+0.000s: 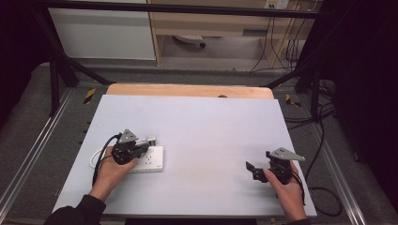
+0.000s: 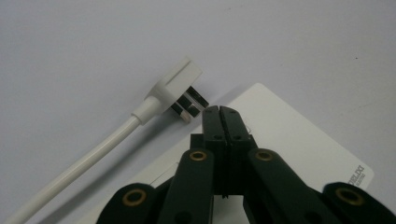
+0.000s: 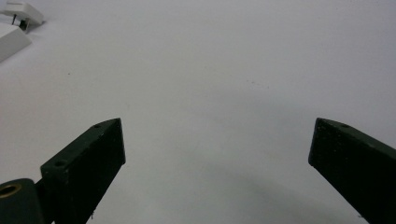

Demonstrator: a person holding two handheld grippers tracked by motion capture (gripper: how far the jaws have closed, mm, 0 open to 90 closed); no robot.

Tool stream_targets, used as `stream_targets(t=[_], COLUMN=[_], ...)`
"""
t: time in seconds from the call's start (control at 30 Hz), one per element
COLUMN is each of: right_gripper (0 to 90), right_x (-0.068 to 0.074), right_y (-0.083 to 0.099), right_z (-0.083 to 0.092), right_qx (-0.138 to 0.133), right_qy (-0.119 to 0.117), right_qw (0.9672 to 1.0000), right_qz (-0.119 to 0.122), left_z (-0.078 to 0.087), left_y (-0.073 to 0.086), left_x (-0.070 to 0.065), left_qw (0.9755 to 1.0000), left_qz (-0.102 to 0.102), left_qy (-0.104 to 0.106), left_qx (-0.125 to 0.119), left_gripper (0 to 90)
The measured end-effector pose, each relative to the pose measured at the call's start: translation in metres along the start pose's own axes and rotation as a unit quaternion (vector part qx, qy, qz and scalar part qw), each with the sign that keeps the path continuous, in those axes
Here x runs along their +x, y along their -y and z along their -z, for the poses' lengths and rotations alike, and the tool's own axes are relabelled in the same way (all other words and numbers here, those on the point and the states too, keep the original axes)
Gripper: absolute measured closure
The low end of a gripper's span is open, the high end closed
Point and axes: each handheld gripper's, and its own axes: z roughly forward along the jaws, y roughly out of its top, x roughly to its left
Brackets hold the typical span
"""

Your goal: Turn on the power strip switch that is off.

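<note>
The power strip (image 1: 151,159) lies flat on the left near part of the desk (image 1: 206,131), a white slab with its sockets facing up. In the left gripper view its corner (image 2: 289,135) shows bare beyond the jaws, with small grey print near the right edge. The plug (image 2: 180,86) lies on the desk just beside the strip's far edge, its 3 metal prongs pointing toward the strip and close to its edge; whether they touch it cannot be told. Its white cord (image 2: 88,156) runs off from the plug toward the near left. In the high view the plug (image 1: 149,139) sits just beyond the strip, and the cord (image 1: 96,157) loops at the strip's left end.

The left gripper (image 1: 141,149) hangs over the strip's left part, held in the left hand (image 1: 112,171). Its 2 jaws are pressed together with nothing between them, and their tips (image 2: 220,112) lie right next to the prongs.

The right gripper (image 1: 253,169) is well apart, on the right near part of the desk, in the right hand (image 1: 287,190). Its jaws stand wide apart over bare desk, holding nothing. In the right gripper view the strip (image 3: 11,39) and plug (image 3: 21,11) show small at the far left corner.
</note>
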Motion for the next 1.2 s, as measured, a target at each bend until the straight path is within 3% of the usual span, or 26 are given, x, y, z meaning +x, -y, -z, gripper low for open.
stream_targets(t=[0.27,0.97,1.03,1.13,1.2], right_gripper=[4.2,4.2,4.2,4.2,4.2], right_x=[0.0,0.0,0.0,0.0,0.0], right_y=[0.0,0.001,0.001,0.001,0.001], right_z=[0.0,-0.001,-0.001,-0.001,-0.001], right_qx=[0.001,0.004,0.003,0.003,0.004], right_qy=[0.001,0.001,0.001,0.001,0.001], right_qw=[1.0,1.0,1.0,1.0,1.0], right_qz=[0.002,0.003,0.003,0.003,0.003], left_z=[0.0,0.0,0.0,0.0,0.0], left_y=[0.001,0.005,0.006,0.008,0.01], left_x=[0.002,0.007,0.008,0.013,0.014], left_qw=[1.0,0.9991,0.9995,0.998,0.9976], left_qz=[0.003,0.033,0.027,0.054,0.057], left_qy=[0.007,0.023,0.015,0.028,0.032], left_qx=[-0.001,-0.012,-0.009,-0.016,-0.021], left_gripper=[90.0,90.0,90.0,90.0,90.0])
